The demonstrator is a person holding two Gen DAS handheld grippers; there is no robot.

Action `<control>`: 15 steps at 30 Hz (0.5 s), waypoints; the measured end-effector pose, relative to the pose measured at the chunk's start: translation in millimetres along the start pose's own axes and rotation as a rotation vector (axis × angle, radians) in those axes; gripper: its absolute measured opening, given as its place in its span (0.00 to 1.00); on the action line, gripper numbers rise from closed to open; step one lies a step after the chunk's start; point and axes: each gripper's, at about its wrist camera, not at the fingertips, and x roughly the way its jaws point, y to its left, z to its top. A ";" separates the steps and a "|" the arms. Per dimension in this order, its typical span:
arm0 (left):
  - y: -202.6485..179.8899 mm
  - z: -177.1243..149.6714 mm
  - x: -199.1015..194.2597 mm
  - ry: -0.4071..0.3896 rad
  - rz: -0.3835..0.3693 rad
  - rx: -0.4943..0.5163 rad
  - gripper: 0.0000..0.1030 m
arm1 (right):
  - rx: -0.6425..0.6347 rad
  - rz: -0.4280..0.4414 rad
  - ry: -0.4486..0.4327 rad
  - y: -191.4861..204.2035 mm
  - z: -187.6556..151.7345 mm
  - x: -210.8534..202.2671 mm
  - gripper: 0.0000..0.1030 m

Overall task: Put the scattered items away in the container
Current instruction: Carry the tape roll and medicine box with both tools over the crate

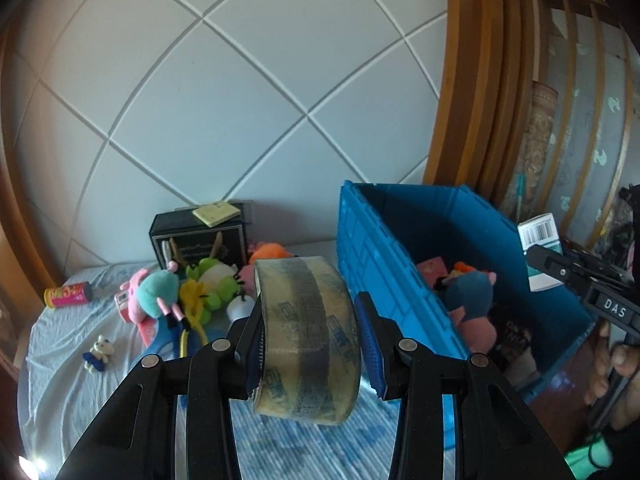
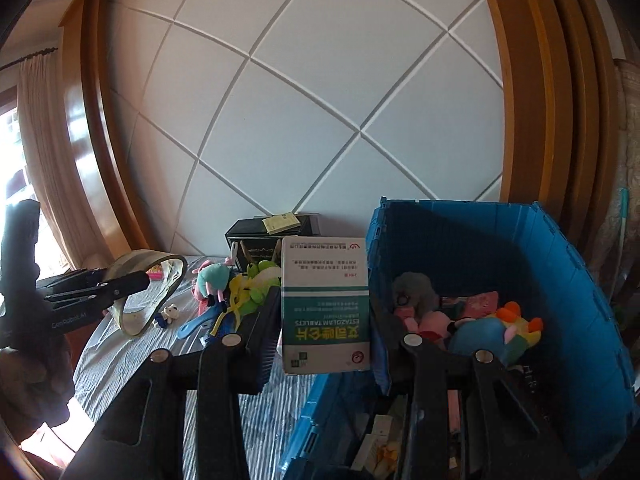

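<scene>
My left gripper (image 1: 310, 344) is shut on a roll of clear packing tape (image 1: 308, 340), held above the bed just left of the blue crate (image 1: 360, 240). My right gripper (image 2: 326, 320) is shut on a white and green medicine box (image 2: 325, 304), held at the crate's (image 2: 560, 264) left rim. In the right wrist view the tape roll (image 2: 148, 292) and the left gripper (image 2: 120, 284) hang far left. The left wrist view shows the medicine box (image 1: 540, 256) at the far right. Inside the crate lie several plush toys (image 2: 492, 332) and small packets.
A pile of plush toys (image 1: 188, 292) lies on the blue-striped bedsheet (image 1: 72, 360), with a black box (image 1: 200, 240) topped by yellow sticky notes (image 1: 216, 213) behind it. A pink can (image 1: 68, 295) and a small bear (image 1: 98, 354) lie to the left. A padded headboard stands behind.
</scene>
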 end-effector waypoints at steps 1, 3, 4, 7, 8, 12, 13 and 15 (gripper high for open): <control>-13.2 3.5 2.6 -0.003 -0.019 0.012 0.39 | 0.006 -0.012 0.000 -8.8 1.3 -4.0 0.37; -38.6 10.3 6.9 -0.010 -0.053 0.037 0.39 | 0.015 -0.037 -0.001 -24.5 0.9 -10.5 0.37; -49.4 12.8 8.9 -0.012 -0.067 0.048 0.39 | 0.019 -0.047 -0.001 -31.7 0.1 -12.3 0.37; -78.4 19.4 14.0 -0.012 -0.106 0.079 0.39 | 0.033 -0.078 0.001 -49.1 -2.7 -24.7 0.37; -87.3 21.2 16.9 -0.010 -0.116 0.087 0.39 | 0.037 -0.087 0.002 -55.3 -3.6 -27.5 0.37; -119.1 26.0 29.6 0.002 -0.158 0.116 0.39 | 0.064 -0.122 0.004 -78.8 -8.1 -39.5 0.37; -126.3 27.2 32.1 0.004 -0.169 0.125 0.39 | 0.068 -0.130 0.004 -84.3 -8.9 -41.4 0.37; -141.5 30.0 37.4 0.005 -0.189 0.142 0.39 | 0.077 -0.144 0.006 -95.4 -10.3 -44.0 0.37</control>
